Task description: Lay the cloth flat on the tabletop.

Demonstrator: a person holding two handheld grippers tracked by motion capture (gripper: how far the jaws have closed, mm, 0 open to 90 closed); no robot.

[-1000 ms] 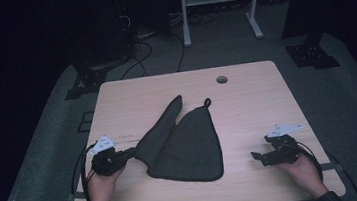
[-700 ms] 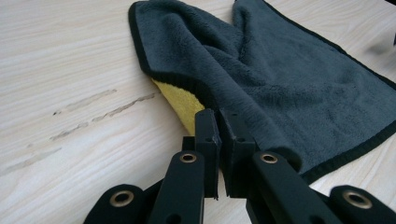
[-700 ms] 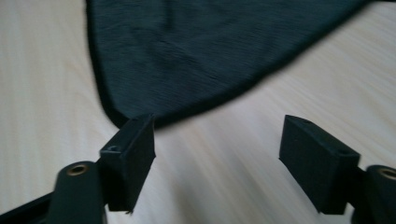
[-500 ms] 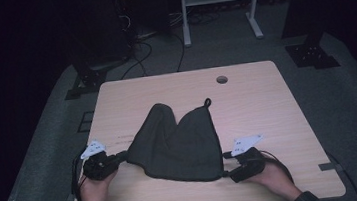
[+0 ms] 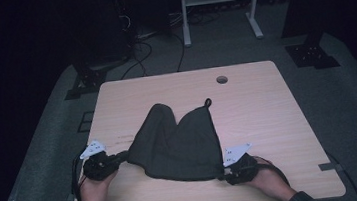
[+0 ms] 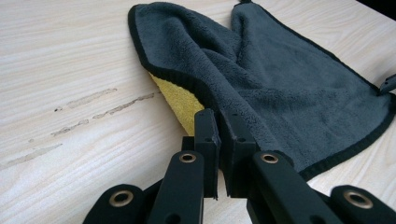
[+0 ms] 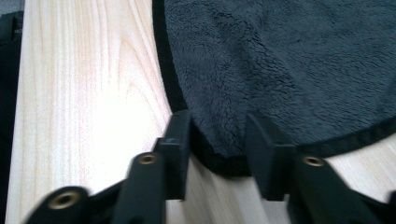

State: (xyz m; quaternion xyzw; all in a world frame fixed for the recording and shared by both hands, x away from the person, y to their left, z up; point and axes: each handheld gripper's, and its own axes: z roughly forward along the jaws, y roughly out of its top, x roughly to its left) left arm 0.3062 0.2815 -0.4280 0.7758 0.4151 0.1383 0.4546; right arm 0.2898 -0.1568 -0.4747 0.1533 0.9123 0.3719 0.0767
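Two grippers met the dark towel (image 5: 181, 143): the left gripper (image 5: 122, 157) pinched its nine-o'clock corner tight, and the right gripper (image 5: 223, 176), closing, straddled its five-o'clock corner.

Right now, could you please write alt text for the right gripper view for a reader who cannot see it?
The right gripper straddles the black-hemmed corner of a dark grey fleecy cloth lying on a pale wooden table. Its jaws have just been closing, with the corner between them and a gap still visible.
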